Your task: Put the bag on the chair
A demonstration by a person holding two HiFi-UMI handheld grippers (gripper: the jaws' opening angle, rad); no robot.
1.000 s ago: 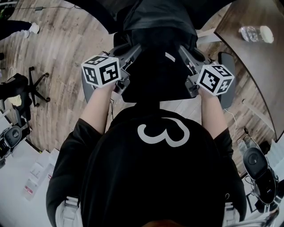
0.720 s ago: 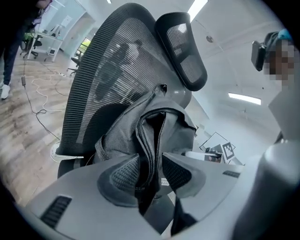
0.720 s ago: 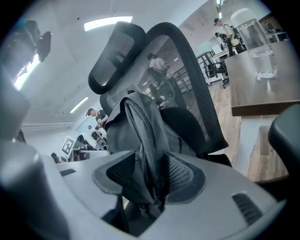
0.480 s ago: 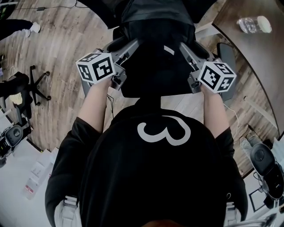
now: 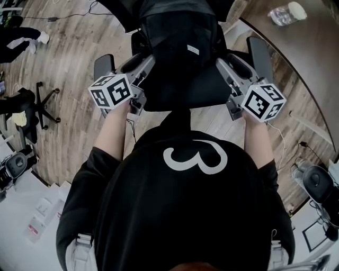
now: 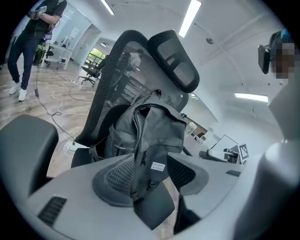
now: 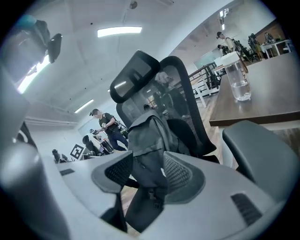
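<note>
A dark grey backpack [image 5: 177,37] stands upright on the seat [image 5: 180,92] of a black mesh office chair, leaning on its backrest [image 6: 117,79]. My left gripper [image 5: 150,57] is at the seat's left front and my right gripper [image 5: 220,61] at its right front. Both have just been opening, and their jaws now stand wide. In the left gripper view the backpack [image 6: 150,136] shows through the gap of the left gripper [image 6: 150,176]. The right gripper [image 7: 147,176] frames the backpack [image 7: 150,140] the same way. No pad presses on the bag.
The chair's armrests [image 5: 103,66] [image 5: 260,50] flank the grippers. A brown table [image 5: 312,63] with a clear water bottle [image 5: 283,15] lies to the right. Another chair's base [image 5: 42,100] and a person's legs [image 5: 21,39] are at the far left, with cables on the wooden floor.
Both grippers have drawn back from the backpack toward me and their jaws have spread. The backpack stays on the chair on its own.
</note>
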